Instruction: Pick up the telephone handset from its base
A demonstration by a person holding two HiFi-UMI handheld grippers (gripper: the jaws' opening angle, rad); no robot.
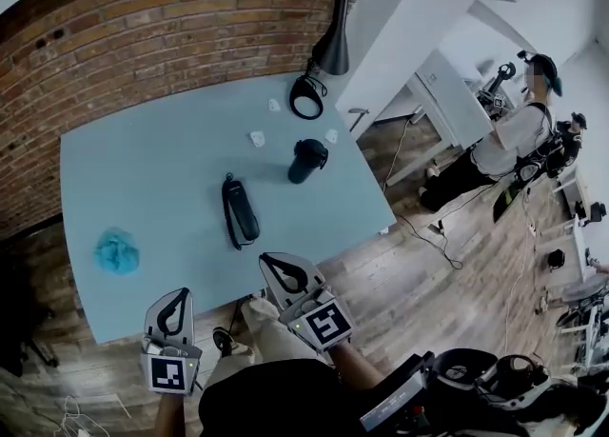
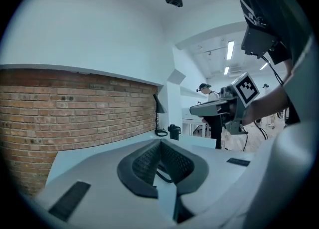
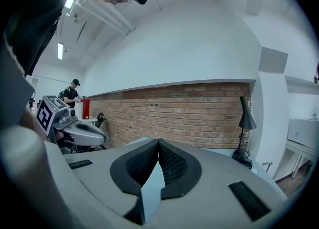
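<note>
The right gripper (image 3: 158,142) has its jaws pressed together, empty, facing a brick wall (image 3: 189,115). A black lamp (image 3: 246,119) stands at the table's (image 3: 219,151) far right edge.

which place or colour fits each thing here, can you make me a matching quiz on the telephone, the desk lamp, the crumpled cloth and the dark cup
Things:
1. telephone
2. desk lamp
3. crumpled cloth
4. dark cup

Matches:
a. teal, near the left end of the table
b. at the table's far right corner
c. lying flat mid-table
d. upright, just right of the telephone

Pairs: 1-c, 2-b, 3-a, 4-d
</note>
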